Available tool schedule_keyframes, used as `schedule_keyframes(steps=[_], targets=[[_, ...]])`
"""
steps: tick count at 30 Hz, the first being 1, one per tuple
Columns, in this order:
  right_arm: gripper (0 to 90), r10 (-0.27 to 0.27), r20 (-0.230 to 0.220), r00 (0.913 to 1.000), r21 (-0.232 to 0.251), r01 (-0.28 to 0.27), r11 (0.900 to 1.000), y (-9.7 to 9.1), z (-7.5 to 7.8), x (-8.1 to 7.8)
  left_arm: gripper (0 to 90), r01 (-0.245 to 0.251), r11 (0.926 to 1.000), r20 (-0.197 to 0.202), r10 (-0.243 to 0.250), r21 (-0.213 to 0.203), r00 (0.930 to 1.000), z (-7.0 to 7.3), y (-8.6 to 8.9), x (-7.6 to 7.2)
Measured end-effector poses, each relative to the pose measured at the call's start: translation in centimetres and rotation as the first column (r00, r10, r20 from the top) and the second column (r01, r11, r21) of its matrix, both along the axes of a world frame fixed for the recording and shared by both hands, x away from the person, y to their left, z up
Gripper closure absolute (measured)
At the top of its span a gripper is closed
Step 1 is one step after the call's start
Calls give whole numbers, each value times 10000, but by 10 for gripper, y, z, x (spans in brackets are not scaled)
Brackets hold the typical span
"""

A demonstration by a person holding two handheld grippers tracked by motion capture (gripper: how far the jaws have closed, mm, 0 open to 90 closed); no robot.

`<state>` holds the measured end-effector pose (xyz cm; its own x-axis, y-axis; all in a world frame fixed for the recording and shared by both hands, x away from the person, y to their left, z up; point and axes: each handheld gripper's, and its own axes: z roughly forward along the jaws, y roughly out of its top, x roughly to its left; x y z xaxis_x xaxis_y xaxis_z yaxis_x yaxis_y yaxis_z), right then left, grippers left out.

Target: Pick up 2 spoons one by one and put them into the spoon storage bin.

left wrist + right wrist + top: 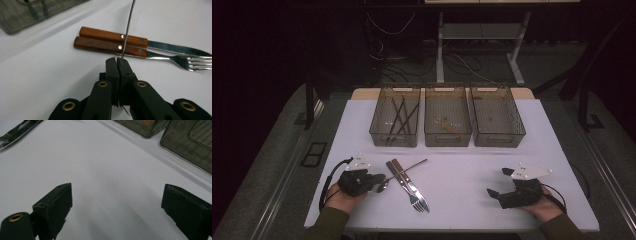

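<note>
My left gripper (379, 180) (116, 60) is shut on a metal spoon (409, 168) near its bowl. The spoon's thin handle (128, 25) runs up and away from the jaws, across a knife (112, 37) and a fork (110, 47) with brown wooden handles. These two lie side by side on the white table (462, 165), just right of the left gripper, with the fork's tines (419, 203) pointing toward the person. My right gripper (498, 181) (117, 192) rests at the front right, jaws wide open over bare table.
Three see-through bins stand in a row at the back: the left bin (377, 131) holds dark sticks, the middle bin (448, 139) a light wooden item, the right bin (499, 140) little that I can make out. Dark floor and table legs lie beyond.
</note>
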<state>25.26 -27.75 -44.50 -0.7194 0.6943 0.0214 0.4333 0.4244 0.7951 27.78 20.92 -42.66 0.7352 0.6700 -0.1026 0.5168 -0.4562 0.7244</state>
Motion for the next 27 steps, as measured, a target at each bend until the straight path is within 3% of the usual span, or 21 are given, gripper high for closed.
schedule_keyframes(steps=[8, 17, 27], targets=[[100, -9, 4, 10000, -16, 9, 10000, 0, 0, 1, 880, -36, 9973, 456, 70, -734, 9989, 9, 1, 2], [100, 26, 28, 10000, -21, -26, 10000, 1, -1, 1, 880, -53, 9935, 947, 161, -1136, 9954, 19, -8, 8], [100, 52, 8, 10000, -19, -52, 10000, 2, 0, 0, 880, -67, 9897, 1089, 225, -1429, 9938, 21, -19, 21]])
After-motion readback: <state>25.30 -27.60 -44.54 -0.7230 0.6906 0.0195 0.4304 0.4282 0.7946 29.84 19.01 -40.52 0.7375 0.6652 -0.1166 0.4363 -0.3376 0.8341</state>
